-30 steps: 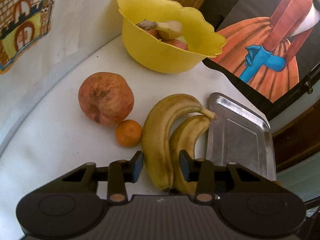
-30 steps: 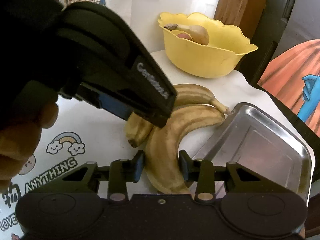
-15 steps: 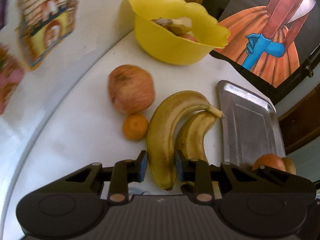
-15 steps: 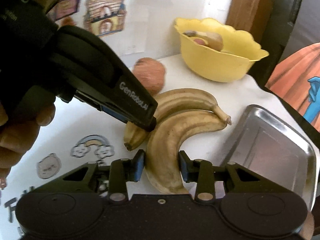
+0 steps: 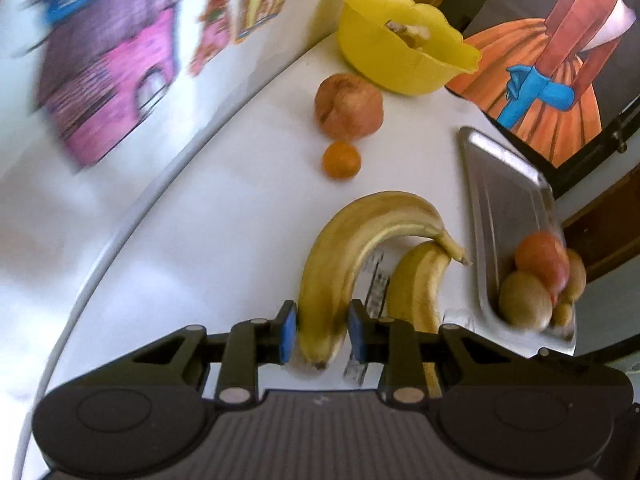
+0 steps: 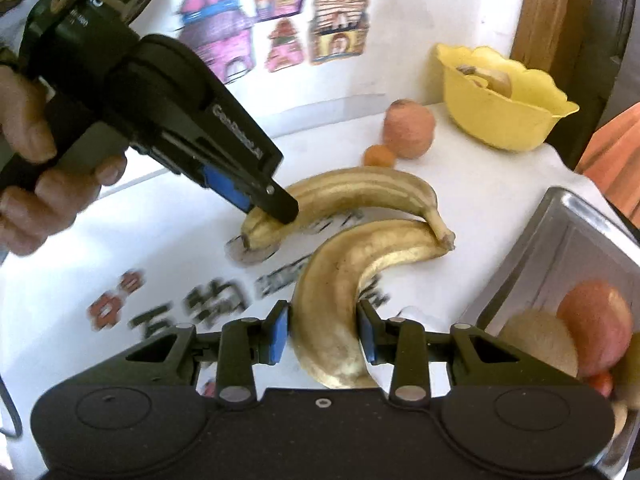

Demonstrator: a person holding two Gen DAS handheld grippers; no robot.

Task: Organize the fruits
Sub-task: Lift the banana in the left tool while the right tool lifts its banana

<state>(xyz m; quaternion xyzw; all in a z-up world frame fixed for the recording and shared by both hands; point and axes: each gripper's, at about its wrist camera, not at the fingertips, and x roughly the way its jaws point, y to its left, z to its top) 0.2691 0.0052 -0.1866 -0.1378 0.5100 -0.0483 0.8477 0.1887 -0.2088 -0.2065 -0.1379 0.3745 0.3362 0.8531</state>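
Note:
Two bananas joined at the stem are lifted above the white table. My left gripper (image 5: 322,334) is shut on the far banana (image 5: 352,240) near its tip; it shows in the right wrist view (image 6: 264,204) too. My right gripper (image 6: 322,334) is shut on the near banana (image 6: 340,280), which also shows in the left wrist view (image 5: 416,284). A steel tray (image 5: 500,184) to the right holds several fruits (image 5: 536,288) at its near end. A yellow bowl (image 5: 400,56) with fruit stands at the back.
A large reddish apple (image 5: 348,108) and a small orange (image 5: 341,160) lie on the table between the bananas and the bowl. A wall with house stickers (image 6: 276,28) rises on the left. A framed picture (image 5: 560,72) leans behind the tray.
Both grippers have closed on the bananas and raised them off the table, pulling back. The near end of the tray with its fruits has come into view.

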